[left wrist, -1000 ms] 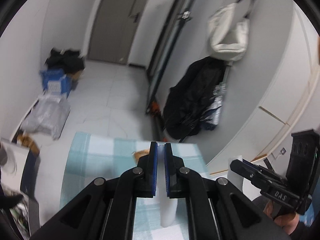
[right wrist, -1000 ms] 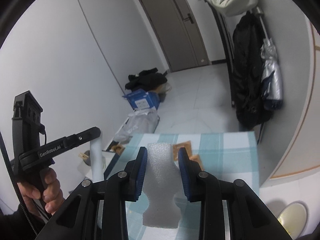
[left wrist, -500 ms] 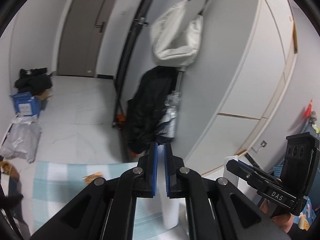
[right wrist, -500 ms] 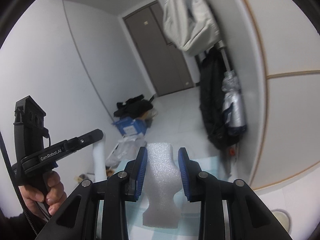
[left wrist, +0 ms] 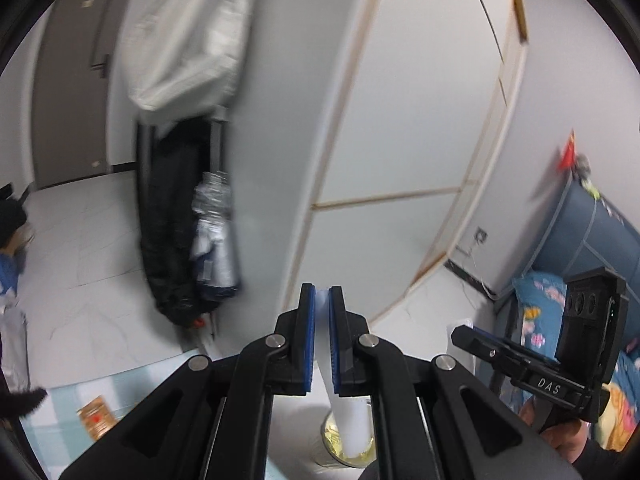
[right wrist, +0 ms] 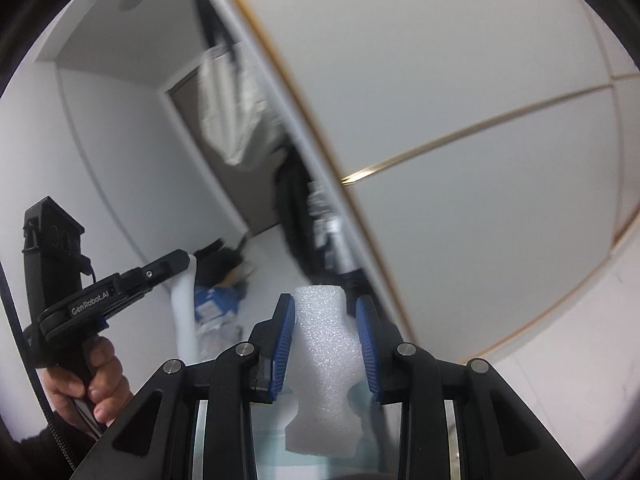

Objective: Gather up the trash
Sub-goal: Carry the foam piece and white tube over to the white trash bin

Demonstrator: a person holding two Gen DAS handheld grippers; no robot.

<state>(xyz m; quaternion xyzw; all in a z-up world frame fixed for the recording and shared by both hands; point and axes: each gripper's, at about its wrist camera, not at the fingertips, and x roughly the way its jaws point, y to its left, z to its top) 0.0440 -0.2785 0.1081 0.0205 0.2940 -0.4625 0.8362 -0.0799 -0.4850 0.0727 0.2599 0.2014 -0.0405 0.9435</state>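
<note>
My left gripper [left wrist: 322,300] is shut on a thin white foam strip [left wrist: 347,412] that hangs down between its blue pads. The strip's lower end shows in front of a round yellowish container [left wrist: 362,454] on the floor below. My right gripper [right wrist: 326,312] is shut on a chunky white foam block [right wrist: 324,364] and holds it in the air. Each gripper shows in the other's view: the right gripper [left wrist: 460,334] in a hand at the right, the left gripper [right wrist: 180,260] with the strip [right wrist: 185,320] at the left.
A white wardrobe wall [left wrist: 400,120] fills the view ahead. Black coats [left wrist: 172,240] and a pale bag [left wrist: 180,40] hang at its left end. A teal checked tablecloth [left wrist: 52,428] with an orange wrapper [left wrist: 96,420] lies low left. Blue bedding [left wrist: 540,304] is at the right.
Both views have swung right, from the table and the door towards the wardrobe wall, with the round container now below. Both grippers keep their foam pieces.
</note>
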